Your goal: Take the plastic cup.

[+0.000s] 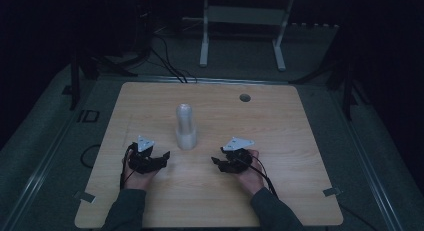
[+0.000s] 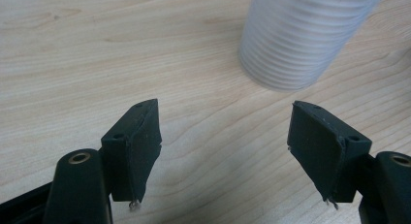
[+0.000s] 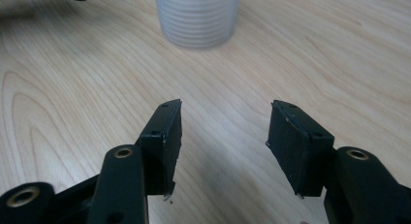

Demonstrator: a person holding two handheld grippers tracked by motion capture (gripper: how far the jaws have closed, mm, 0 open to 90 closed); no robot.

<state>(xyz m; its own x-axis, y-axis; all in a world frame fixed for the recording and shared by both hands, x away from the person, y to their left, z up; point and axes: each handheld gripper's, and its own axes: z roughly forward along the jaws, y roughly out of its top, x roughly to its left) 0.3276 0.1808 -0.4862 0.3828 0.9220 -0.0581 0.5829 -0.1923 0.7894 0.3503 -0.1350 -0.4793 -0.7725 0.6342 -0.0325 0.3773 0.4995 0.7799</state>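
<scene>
A translucent ribbed bottle-shaped object (image 1: 186, 127) stands upright near the middle of the wooden table (image 1: 280, 126). Its ridged base shows in the left gripper view (image 2: 295, 40) and in the right gripper view (image 3: 197, 18). My left gripper (image 1: 165, 156) rests low on the table to the object's left, open, nothing between its jaws (image 2: 225, 136). My right gripper (image 1: 215, 161) sits to the object's right, also open and empty (image 3: 224, 132). Both point inward toward the object, a short gap away from it.
A round cable hole (image 1: 245, 97) lies in the table's far right part. Beyond the table stand a white metal frame (image 1: 242, 21) and dark cables (image 1: 165, 56) on the floor. Tape tabs (image 1: 332, 192) mark the near corners.
</scene>
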